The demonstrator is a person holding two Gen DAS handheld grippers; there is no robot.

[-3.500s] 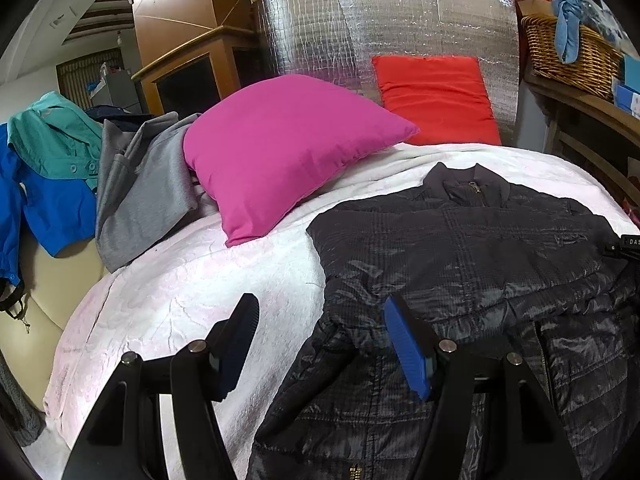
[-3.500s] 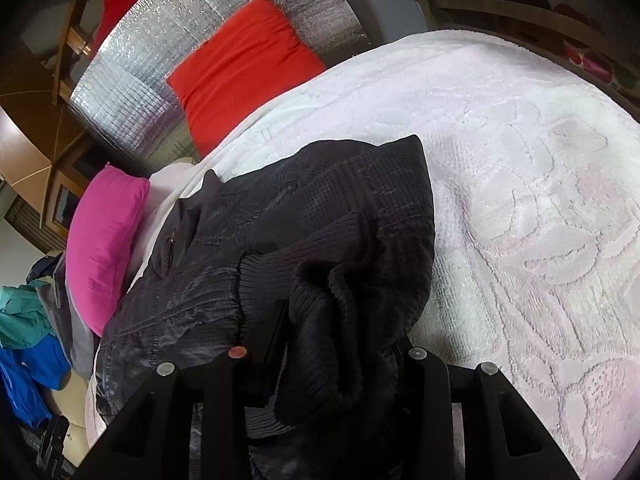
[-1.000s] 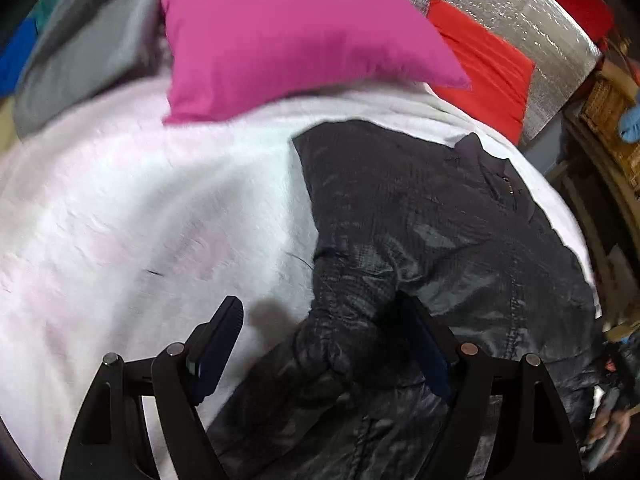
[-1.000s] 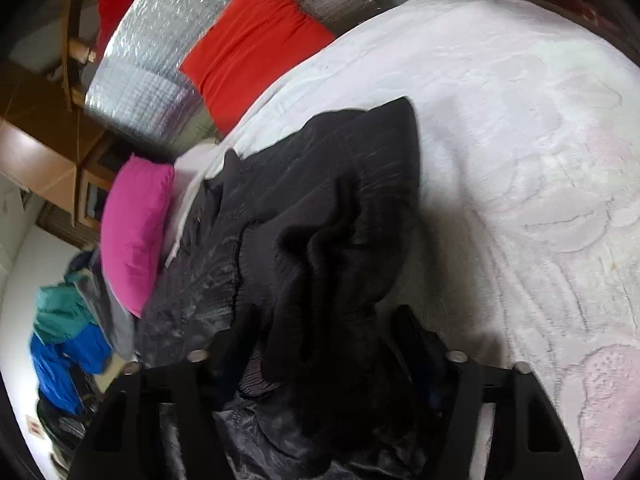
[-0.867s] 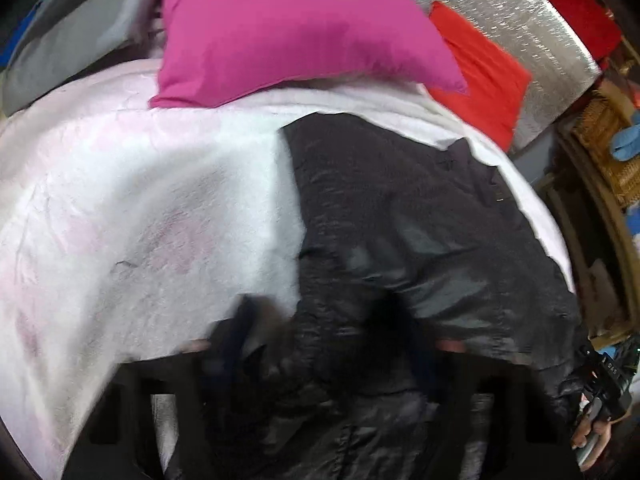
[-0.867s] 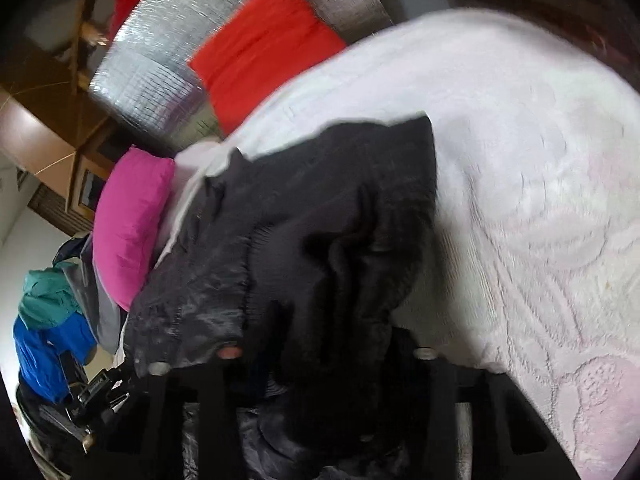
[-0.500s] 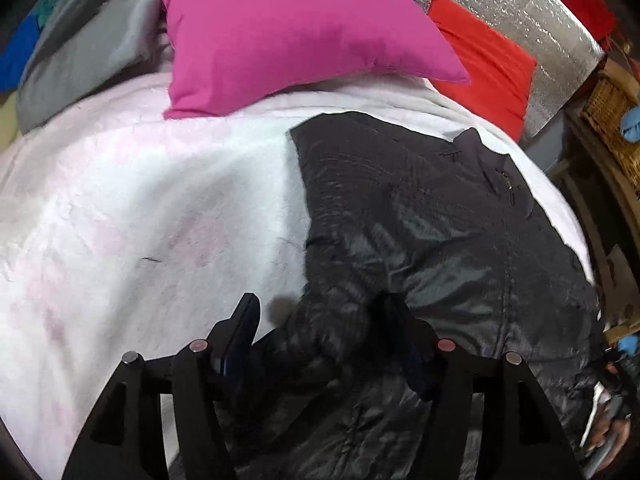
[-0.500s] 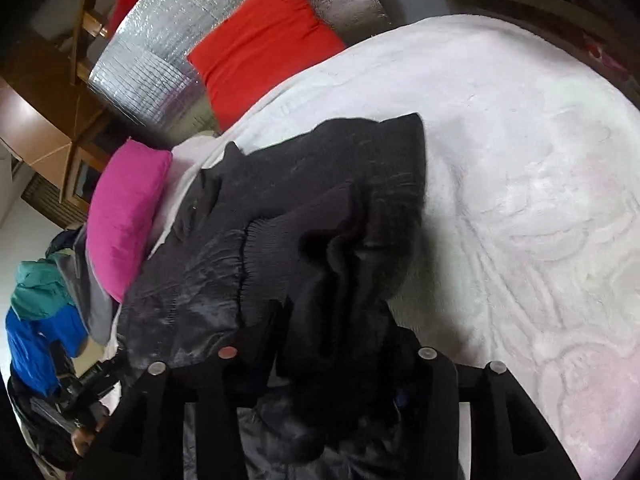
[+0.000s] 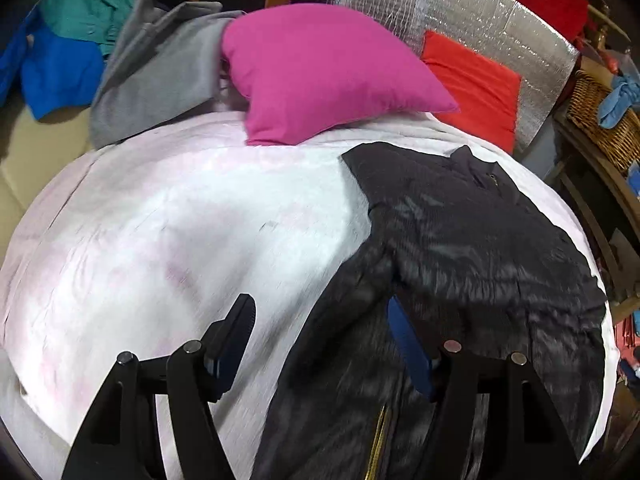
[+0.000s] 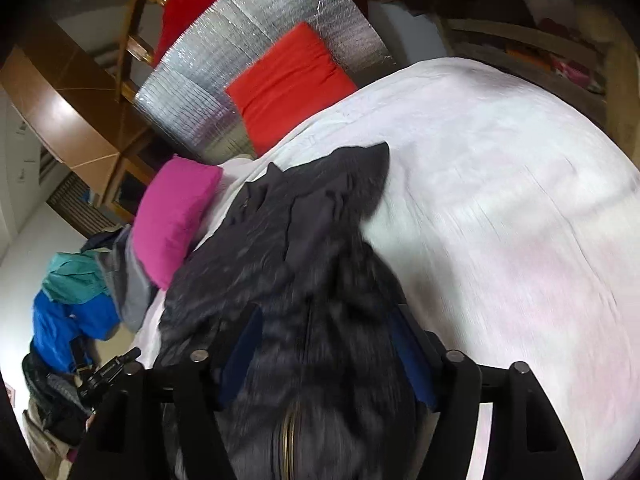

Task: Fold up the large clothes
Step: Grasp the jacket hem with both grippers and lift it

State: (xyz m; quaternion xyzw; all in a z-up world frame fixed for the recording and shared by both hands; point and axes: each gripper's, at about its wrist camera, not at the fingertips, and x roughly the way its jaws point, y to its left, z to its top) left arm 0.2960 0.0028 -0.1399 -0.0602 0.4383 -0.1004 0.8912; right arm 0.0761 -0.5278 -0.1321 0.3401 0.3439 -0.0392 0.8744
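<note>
A black quilted jacket (image 9: 460, 240) lies front-up on the white bedspread (image 9: 180, 220), collar toward the pillows. Its near sleeve runs down between the fingers of my left gripper (image 9: 320, 312), whose jaws are opening; the left pad stands clear of the cloth. In the right wrist view the jacket (image 10: 304, 232) has its other sleeve folded over the body. My right gripper (image 10: 328, 316) hovers over the zipped hem with its jaws opening, and both blue pads show beside the blurred cloth, not pressing it.
A pink pillow (image 9: 320, 72) and a red pillow (image 9: 472, 84) lean against a silver foil panel (image 9: 460, 4). Grey, teal and blue garments (image 9: 152, 64) are heaped at the left. A wicker basket (image 9: 600, 116) sits at the right. Bare bedspread (image 10: 500, 220) spreads right of the jacket.
Both grippers have pulled back and up from the jacket and widened. The right one has let go of the bunched sleeve, which now lies on the jacket; the left has let go of its sleeve.
</note>
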